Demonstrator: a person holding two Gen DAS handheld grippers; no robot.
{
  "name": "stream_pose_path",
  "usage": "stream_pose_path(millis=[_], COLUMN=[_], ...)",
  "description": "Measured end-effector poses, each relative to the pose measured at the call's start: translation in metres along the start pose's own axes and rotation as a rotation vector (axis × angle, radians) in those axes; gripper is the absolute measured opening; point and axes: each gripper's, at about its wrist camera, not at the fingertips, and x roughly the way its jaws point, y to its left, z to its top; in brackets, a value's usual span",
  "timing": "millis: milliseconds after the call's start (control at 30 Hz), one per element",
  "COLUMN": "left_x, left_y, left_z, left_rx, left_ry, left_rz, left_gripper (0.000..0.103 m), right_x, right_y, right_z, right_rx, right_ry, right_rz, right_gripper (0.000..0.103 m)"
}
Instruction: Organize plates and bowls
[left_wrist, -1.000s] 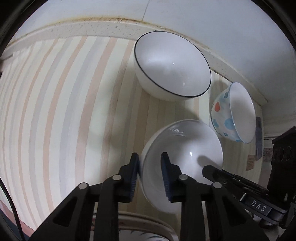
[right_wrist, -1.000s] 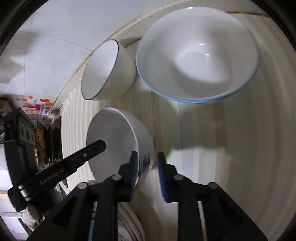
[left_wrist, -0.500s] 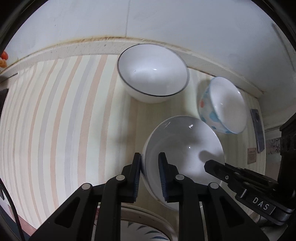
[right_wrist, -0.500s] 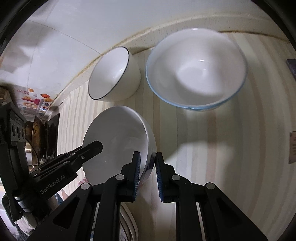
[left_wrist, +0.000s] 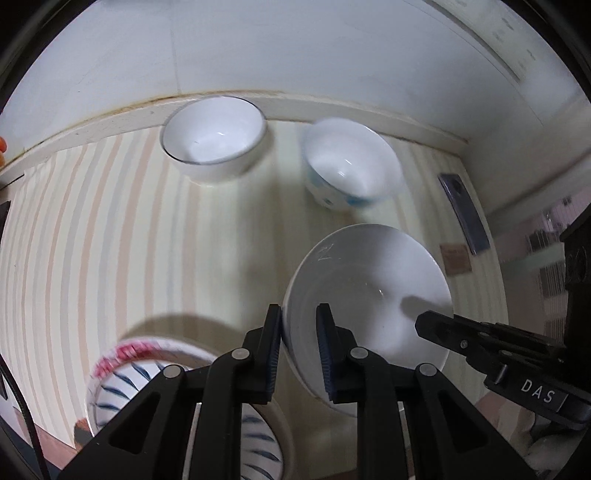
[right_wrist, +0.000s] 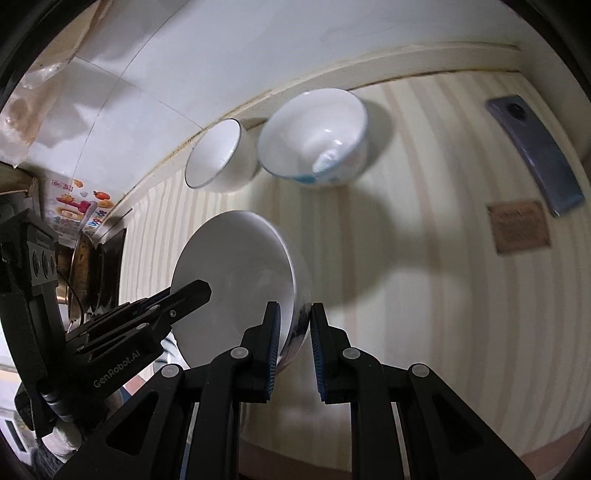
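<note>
A white bowl (left_wrist: 369, 295) is held in the air by both grippers. My left gripper (left_wrist: 298, 350) is shut on its left rim. My right gripper (right_wrist: 294, 345) is shut on the opposite rim of the same bowl (right_wrist: 236, 284), whose outside shows a blue pattern. A black-rimmed white bowl (left_wrist: 214, 136) and a blue-spotted bowl (left_wrist: 347, 168) stand on the striped table by the wall; both also show in the right wrist view, the black-rimmed bowl (right_wrist: 218, 155) left of the spotted bowl (right_wrist: 314, 140). A plate with a red and blue pattern (left_wrist: 122, 373) lies below the left gripper.
A dark phone (right_wrist: 535, 151) and a small brown card (right_wrist: 519, 225) lie on the table (left_wrist: 92, 240) at the right. The white wall (left_wrist: 295, 48) bounds the table at the back. Kitchen clutter (right_wrist: 85, 266) stands at the far left in the right wrist view.
Both grippers have pulled back from the wall and risen with the white bowl. The two bowls by the wall look smaller, and the patterned plate has come into the left wrist view.
</note>
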Motion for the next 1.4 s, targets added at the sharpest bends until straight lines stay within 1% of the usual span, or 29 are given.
stream_pose_path(millis=[167, 367, 533, 567, 667, 1100, 1200, 1300, 1400], left_x=[0.007, 0.025, 0.042, 0.043, 0.042, 0.045, 0.045, 0.040, 0.025], left_y=[-0.015, -0.029, -0.032, -0.033, -0.036, -0.041, -0.041, -0.040, -0.039], left_z=[-0.023, -0.048, -0.062, -0.063, -0.064, -0.061, -0.060, -0.059, -0.055], left_rx=[0.023, 0.072, 0.093, 0.095, 0.113, 0.115, 0.111, 0.114, 0.104], left_ry=[0.034, 0.078, 0.126, 0.125, 0.119, 0.128, 0.138, 0.138, 0.122], left_rz=[-0.016, 0.007, 0.031, 0.033, 0.045, 0.060, 0.054, 0.061, 0.051], left_gripper=[0.017, 0.017, 0.017, 0.017, 0.017, 0.017, 0.017, 0.017, 0.017], right_x=[-0.010, -0.003, 0.008, 0.010, 0.012, 0.017, 0.020, 0.022, 0.016], right_y=[-0.024, -0.045, -0.056, -0.057, -0.058, -0.061, -0.064, -0.067, -0.069], right_z=[-0.027, -0.049, -0.062, -0.063, -0.064, -0.059, -0.058, -0.054, -0.048], right_rx=[0.037, 0.065, 0.080, 0.081, 0.086, 0.085, 0.096, 0.108, 0.108], right_ry=[0.008, 0.031, 0.055, 0.059, 0.064, 0.092, 0.108, 0.128, 0.133], right_rz=[-0.005, -0.016, -0.027, -0.030, -0.027, -0.032, -0.028, -0.013, -0.005], right_gripper=[0.018, 0.018, 0.018, 0.018, 0.018, 0.018, 0.021, 0.021, 0.021])
